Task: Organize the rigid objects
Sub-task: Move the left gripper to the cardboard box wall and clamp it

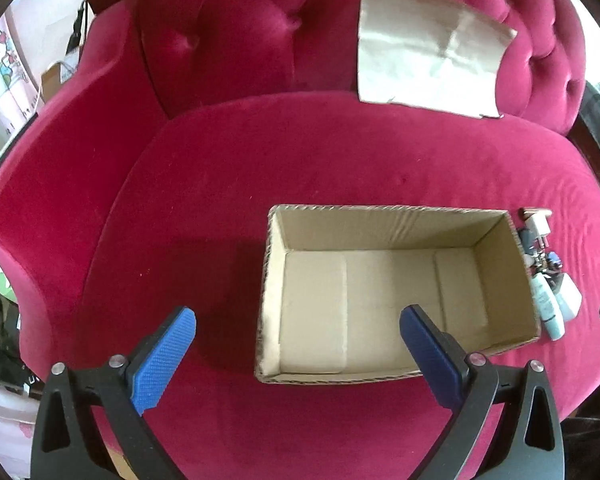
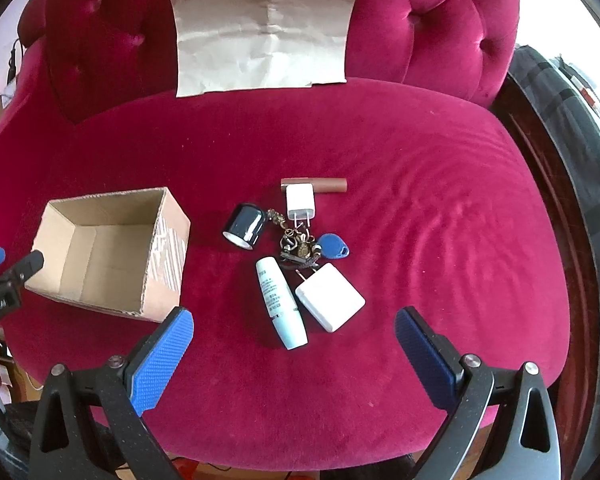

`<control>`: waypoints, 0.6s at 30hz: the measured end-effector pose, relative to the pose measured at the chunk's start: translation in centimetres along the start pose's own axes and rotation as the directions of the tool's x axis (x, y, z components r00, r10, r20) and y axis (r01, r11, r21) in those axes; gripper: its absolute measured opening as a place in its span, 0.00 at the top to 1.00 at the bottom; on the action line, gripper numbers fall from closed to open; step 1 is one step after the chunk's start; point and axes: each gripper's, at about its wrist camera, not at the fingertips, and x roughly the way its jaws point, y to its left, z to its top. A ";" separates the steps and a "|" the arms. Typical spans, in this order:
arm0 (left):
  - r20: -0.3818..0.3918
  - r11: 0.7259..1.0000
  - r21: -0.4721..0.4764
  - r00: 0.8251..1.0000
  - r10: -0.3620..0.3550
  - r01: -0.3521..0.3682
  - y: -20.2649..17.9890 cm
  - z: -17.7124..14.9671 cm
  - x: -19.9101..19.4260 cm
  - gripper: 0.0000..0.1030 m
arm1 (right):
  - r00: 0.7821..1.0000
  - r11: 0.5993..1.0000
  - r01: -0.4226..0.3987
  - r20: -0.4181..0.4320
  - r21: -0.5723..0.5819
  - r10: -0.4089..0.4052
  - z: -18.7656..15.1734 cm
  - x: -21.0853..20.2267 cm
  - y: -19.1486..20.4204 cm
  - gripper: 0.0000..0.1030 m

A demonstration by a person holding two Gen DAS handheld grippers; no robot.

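An open cardboard box stands empty on the red velvet seat. To its right lies a cluster: a white tube, a flat white charger, a small white plug adapter, a brown stick, a dark round cap, and keys with a blue fob. The cluster edge shows in the left wrist view. My left gripper is open above the box's near edge. My right gripper is open, just short of the tube and charger.
A creased brown paper sheet leans on the tufted red backrest. A dark wooden edge and grey striped fabric lie right of the seat. Clutter sits off the left side.
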 end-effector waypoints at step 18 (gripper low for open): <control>-0.089 1.000 -0.012 0.996 0.004 -0.005 3.0 -0.5 5.5 0.00 | 0.996 1.000 0.018 -0.085 -0.001 -0.018 -0.7 4.4 -0.5 0.00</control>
